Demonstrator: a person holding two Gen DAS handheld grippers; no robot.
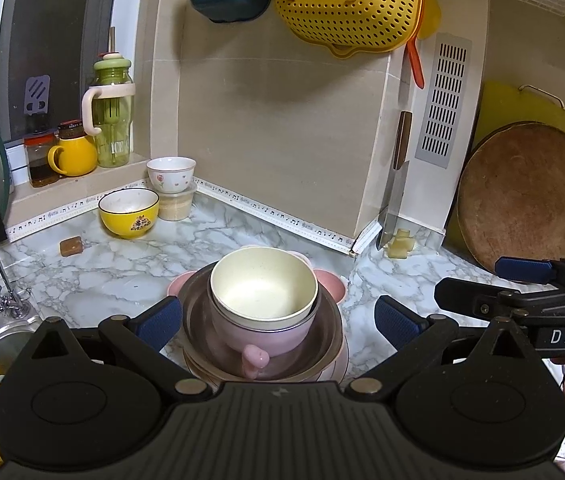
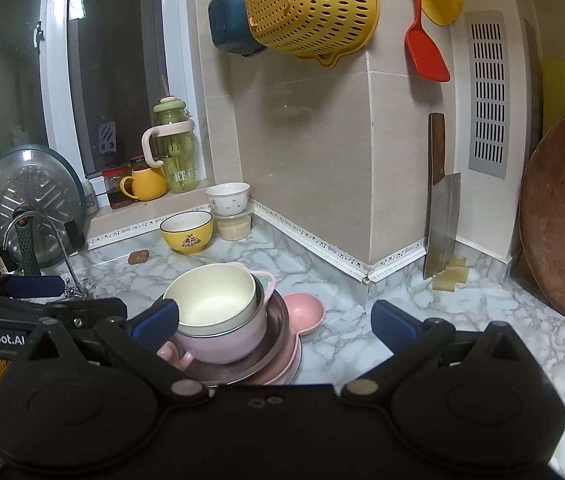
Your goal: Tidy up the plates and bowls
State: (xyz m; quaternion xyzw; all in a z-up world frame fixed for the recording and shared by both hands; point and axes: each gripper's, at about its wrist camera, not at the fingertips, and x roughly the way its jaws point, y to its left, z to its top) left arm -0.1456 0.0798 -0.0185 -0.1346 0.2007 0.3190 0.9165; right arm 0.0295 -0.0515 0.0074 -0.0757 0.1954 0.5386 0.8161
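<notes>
Left wrist view: my left gripper [image 1: 278, 320] is spread wide around a stack on the marble surface [image 1: 122, 272]: a cream round bowl [image 1: 263, 284] nested in a pink handled bowl [image 1: 258, 336], inside a steel dish [image 1: 330, 340] on pink plates.

Right wrist view: my right gripper [image 2: 274, 318] is wide too, gripping nothing, just right of that stack; a yellow ceramic bowl [image 2: 187, 233] sits near the back.
</notes>
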